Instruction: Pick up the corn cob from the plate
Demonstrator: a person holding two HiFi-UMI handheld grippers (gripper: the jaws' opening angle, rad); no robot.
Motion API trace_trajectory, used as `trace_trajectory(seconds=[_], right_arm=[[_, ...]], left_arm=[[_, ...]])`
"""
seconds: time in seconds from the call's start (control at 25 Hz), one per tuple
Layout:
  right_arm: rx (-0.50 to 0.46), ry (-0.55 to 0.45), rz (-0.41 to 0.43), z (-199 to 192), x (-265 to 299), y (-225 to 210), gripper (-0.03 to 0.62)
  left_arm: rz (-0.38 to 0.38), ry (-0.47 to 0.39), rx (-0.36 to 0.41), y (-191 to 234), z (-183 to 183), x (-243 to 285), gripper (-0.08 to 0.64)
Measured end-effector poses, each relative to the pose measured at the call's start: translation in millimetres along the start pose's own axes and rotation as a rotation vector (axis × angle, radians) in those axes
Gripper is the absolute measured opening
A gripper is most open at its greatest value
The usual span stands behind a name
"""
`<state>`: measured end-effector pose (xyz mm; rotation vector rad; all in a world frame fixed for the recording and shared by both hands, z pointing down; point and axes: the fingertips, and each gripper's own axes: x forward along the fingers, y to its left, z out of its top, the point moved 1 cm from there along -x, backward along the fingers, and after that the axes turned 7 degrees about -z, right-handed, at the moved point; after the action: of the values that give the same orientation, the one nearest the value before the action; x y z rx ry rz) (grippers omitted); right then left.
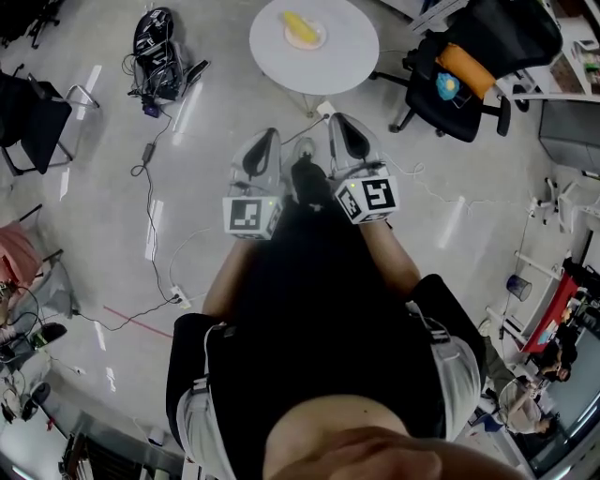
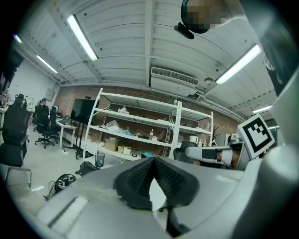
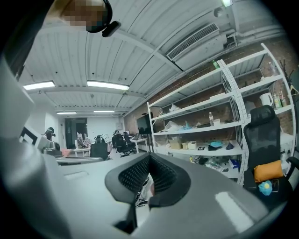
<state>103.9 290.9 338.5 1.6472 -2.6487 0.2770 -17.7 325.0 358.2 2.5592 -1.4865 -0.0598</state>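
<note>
Both grippers, left (image 1: 262, 142) and right (image 1: 348, 131), are closed on nothing, well short of the round table (image 1: 281, 58). The corn cob (image 1: 299, 25) lies on its plate (image 1: 320, 41) near the table's middle. Arriving with the jaws together would likely knock the cob off.

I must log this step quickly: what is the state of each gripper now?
Left gripper: closed, holding nothing.
Right gripper: closed, holding nothing.

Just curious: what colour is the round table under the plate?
The table is white, clearest in the head view.
</note>
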Motion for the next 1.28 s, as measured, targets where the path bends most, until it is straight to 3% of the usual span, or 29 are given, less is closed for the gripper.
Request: trace_trajectory(seconds=[0.36,0.52,0.72,1.08,1.2,1.28], right_arm=[[0.008,0.009,0.002,3,44,-22,0.008],[0.018,0.009,0.005,8,67,-34,0.008],[0.026,0.012,0.012,12,98,-54,0.008],[0.031,0.038,0.037,12,142,-94,0.008],[0.044,0.051,0.05,12,153,-106,0.008],[0.048,0.06,0.068,12,159,-112,0.008]], left_arm=[[0.035,0.015,-0.04,25,10,40,0.003],[0.027,0.008,-0.008,38,14,64,0.003],[0.039,0.026,-0.03,50,16,99,0.003],[0.054,0.021,-0.003,57,28,160,0.003],[0.05,0.025,0.03,56,27,177,0.003],[0.078,0.038,0.002,54,28,185,0.003]])
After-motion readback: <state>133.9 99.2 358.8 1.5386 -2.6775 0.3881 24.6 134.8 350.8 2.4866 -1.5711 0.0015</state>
